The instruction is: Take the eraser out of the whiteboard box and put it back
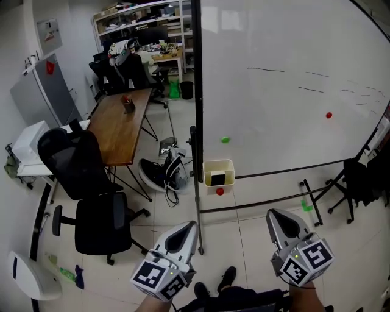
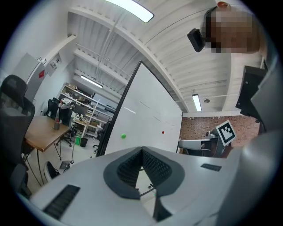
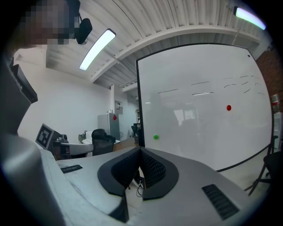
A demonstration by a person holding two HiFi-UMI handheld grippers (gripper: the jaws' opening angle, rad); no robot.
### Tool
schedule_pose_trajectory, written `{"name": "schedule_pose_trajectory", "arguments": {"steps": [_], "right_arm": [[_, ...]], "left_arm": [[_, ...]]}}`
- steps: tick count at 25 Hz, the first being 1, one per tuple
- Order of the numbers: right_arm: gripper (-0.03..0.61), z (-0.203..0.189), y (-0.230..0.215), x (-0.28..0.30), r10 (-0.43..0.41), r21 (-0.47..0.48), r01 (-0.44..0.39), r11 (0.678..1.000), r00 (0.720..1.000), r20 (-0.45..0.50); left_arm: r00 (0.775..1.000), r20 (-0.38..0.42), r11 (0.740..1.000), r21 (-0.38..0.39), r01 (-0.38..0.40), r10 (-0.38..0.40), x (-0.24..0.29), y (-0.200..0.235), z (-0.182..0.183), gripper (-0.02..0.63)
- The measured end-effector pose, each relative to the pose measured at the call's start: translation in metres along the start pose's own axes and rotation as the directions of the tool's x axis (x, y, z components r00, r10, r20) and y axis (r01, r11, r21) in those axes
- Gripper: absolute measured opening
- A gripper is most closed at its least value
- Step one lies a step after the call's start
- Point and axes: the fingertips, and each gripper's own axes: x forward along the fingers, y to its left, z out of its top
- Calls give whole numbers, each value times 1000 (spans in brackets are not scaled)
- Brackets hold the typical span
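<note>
Both left gripper (image 1: 193, 225) and right gripper (image 1: 273, 214) show fingers pressed together, empty; we judge the eraser (image 1: 217, 178) untouched in the whiteboard box (image 1: 208, 167).

An office workspace: a large freestanding whiteboard (image 1: 274, 91) fills the right, a long wooden desk (image 1: 122, 125) and black swivel chairs (image 1: 100, 222) stand on the left, cluttered shelves (image 1: 143, 18) line the far wall, and strip lights (image 2: 132, 9) run overhead.
</note>
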Motion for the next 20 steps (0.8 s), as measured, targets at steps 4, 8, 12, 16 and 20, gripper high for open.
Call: {"name": "schedule_pose_trajectory", "arguments": {"steps": [4, 8, 12, 16, 20], "right_arm": [[23, 10, 1, -52, 6, 19, -6, 1000, 1000, 9], [23, 19, -6, -78, 26, 27, -27, 999, 999, 24], [23, 28, -21, -98, 49, 13, -50, 999, 998, 37], [22, 33, -32, -114, 64, 15, -65, 998, 996, 57], [23, 39, -42, -126, 85, 0, -85, 996, 994, 72]], "left_arm": [[1000, 5, 1000, 15, 8, -8, -17, -49, 7, 28], [999, 30, 999, 44, -20, 19, -21, -74, 19, 28], [998, 40, 997, 63, -46, 44, -19, -97, 20, 28], [997, 51, 996, 72, -55, 52, -15, -117, 19, 28], [997, 51, 995, 80, -64, 60, -9, -134, 17, 28]]}}
